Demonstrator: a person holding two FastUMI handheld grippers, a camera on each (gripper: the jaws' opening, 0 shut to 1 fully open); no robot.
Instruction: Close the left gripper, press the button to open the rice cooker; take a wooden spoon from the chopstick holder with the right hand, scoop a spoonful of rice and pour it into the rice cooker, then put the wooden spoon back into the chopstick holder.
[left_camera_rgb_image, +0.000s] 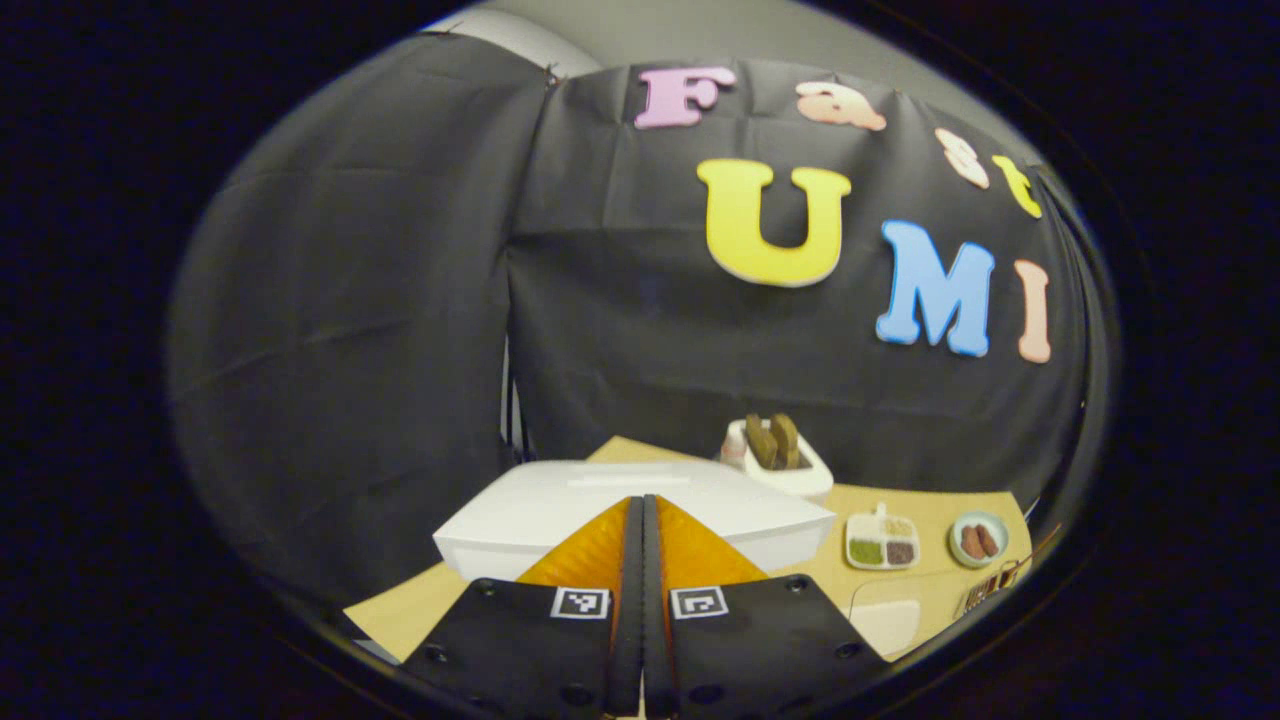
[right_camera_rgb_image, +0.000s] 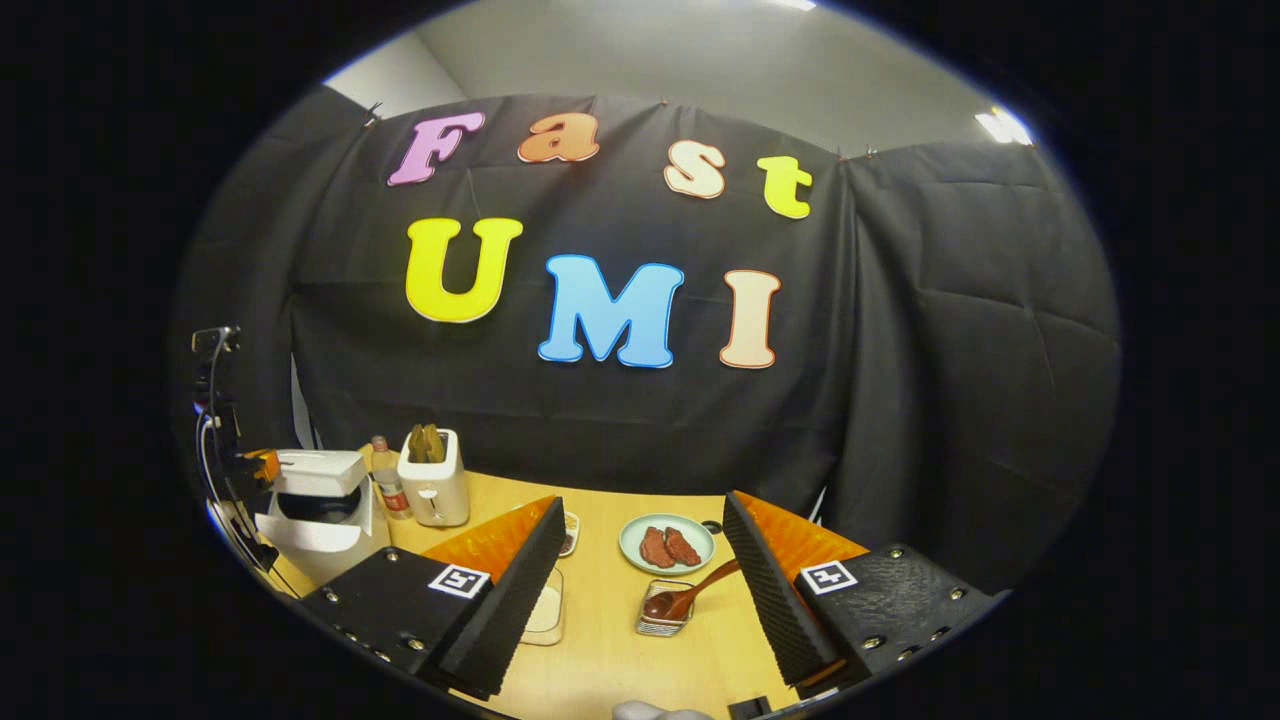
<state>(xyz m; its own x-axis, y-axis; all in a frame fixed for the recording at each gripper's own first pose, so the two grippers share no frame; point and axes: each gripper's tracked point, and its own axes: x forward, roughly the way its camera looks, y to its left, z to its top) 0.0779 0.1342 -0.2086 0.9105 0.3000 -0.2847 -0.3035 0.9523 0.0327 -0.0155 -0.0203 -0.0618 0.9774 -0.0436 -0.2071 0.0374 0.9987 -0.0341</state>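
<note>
I am holding my left tool (left_camera_rgb_image: 643, 560) pressed together over the rice cooker (left_camera_rgb_image: 560, 505), right tool (right_camera_rgb_image: 640, 570) spread toward the light, stiff wooden spoon (right_camera_rgb_image: 690, 598), best gripped mid-handle.

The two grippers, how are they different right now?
The left gripper has its two fingers pressed flat together with nothing between them, while the right gripper has its fingers spread wide apart. The left gripper points at the white rice cooker just ahead of it, while the right gripper faces the wooden spoon and a plate of meat. Both carry small square markers.
</note>
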